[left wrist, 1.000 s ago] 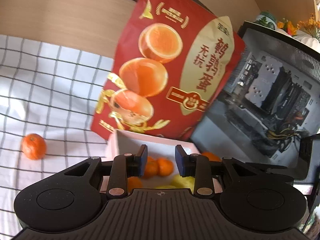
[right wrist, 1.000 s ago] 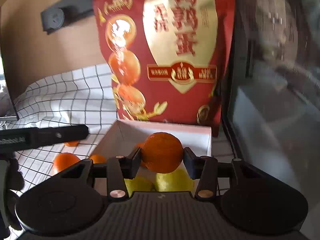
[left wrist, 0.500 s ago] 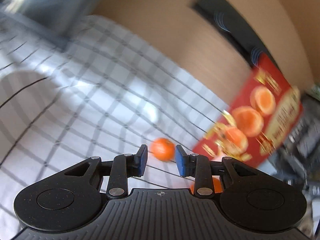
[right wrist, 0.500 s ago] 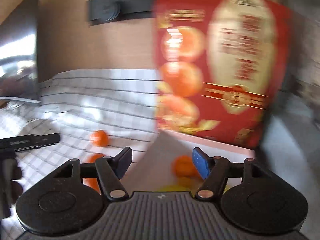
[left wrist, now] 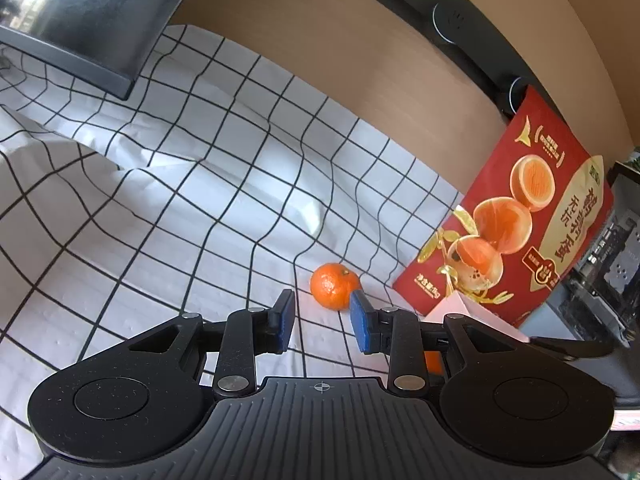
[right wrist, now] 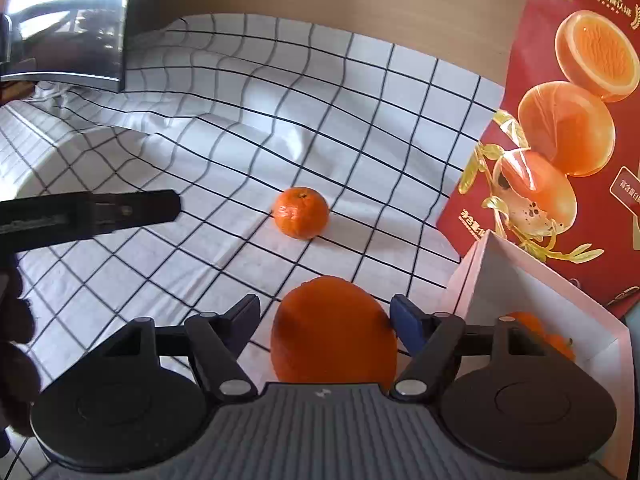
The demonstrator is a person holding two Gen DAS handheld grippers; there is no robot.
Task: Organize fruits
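Note:
A small orange tangerine [left wrist: 334, 285] lies on the checked cloth just beyond my left gripper [left wrist: 322, 320], which is open and empty. The same tangerine shows in the right wrist view [right wrist: 301, 212]. A larger orange [right wrist: 334, 330] sits between the fingers of my right gripper [right wrist: 326, 322], which is open; the left finger stands clear of it, the right finger is at its edge. The white box [right wrist: 520, 276] to the right holds oranges [right wrist: 538, 332]; its corner shows in the left wrist view [left wrist: 472, 312].
A red snack bag [left wrist: 532, 216] leans against the wall behind the box; it also shows in the right wrist view [right wrist: 576, 112]. A dark monitor [left wrist: 80, 20] stands at the far left. The left gripper's finger [right wrist: 92, 212] shows in the right wrist view. The checked cloth [left wrist: 200, 200] is wrinkled.
Both grippers swung left, away from the box. My right gripper let go of its orange over the box, opened, and now straddles another orange on the cloth. My left gripper neared the small tangerine.

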